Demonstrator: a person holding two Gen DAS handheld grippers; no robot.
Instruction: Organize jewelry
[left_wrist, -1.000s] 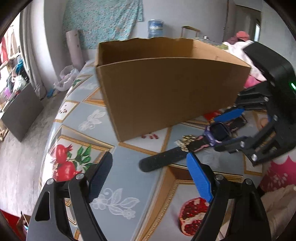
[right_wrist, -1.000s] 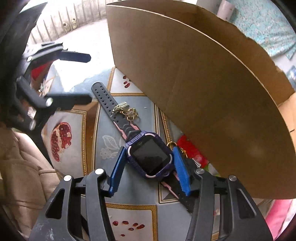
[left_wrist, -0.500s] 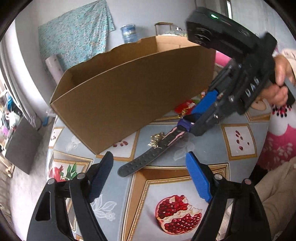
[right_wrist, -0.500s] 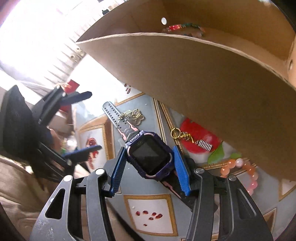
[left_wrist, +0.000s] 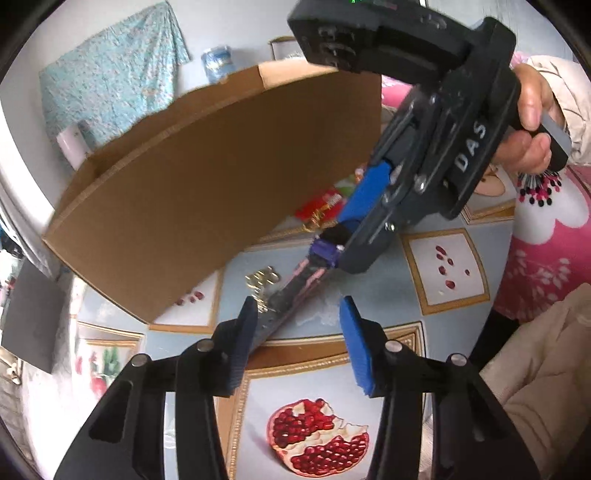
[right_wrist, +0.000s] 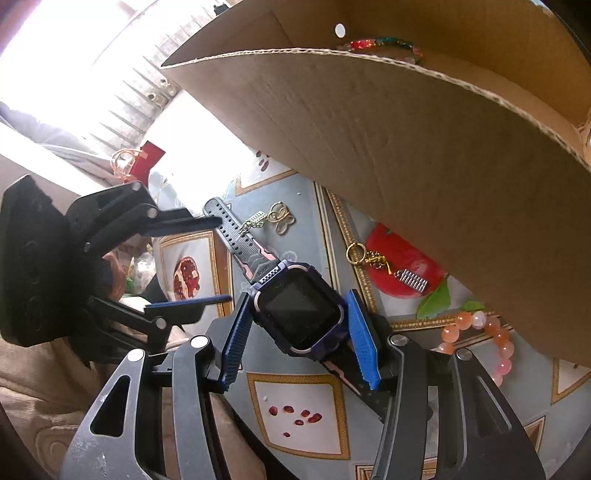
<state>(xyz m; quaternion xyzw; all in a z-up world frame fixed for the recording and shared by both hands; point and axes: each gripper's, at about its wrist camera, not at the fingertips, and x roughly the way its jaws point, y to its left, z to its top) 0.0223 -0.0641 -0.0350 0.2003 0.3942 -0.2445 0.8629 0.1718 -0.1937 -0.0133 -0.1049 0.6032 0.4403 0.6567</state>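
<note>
The right gripper (right_wrist: 299, 332), angled steeply down over the patterned table (right_wrist: 299, 413) and held by a hand (left_wrist: 532, 122) at its rear grip, clamps the purple smartwatch (right_wrist: 301, 314) by the sides of its case, just in front of the cardboard box (right_wrist: 424, 155). The left gripper (left_wrist: 297, 332), also tilted down, has just been closing. Its jaws stand partly open astride the free strap end (left_wrist: 284, 310), one pad beside it; contact cannot be told.

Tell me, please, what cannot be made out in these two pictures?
- Cardboard box contents: the right wrist view shows only a colourful bracelet; the wall hides the rest.
- Watch face: the left wrist view has it behind the right hand-held gripper.
- Gold chain: blurred in the left wrist view.
</note>
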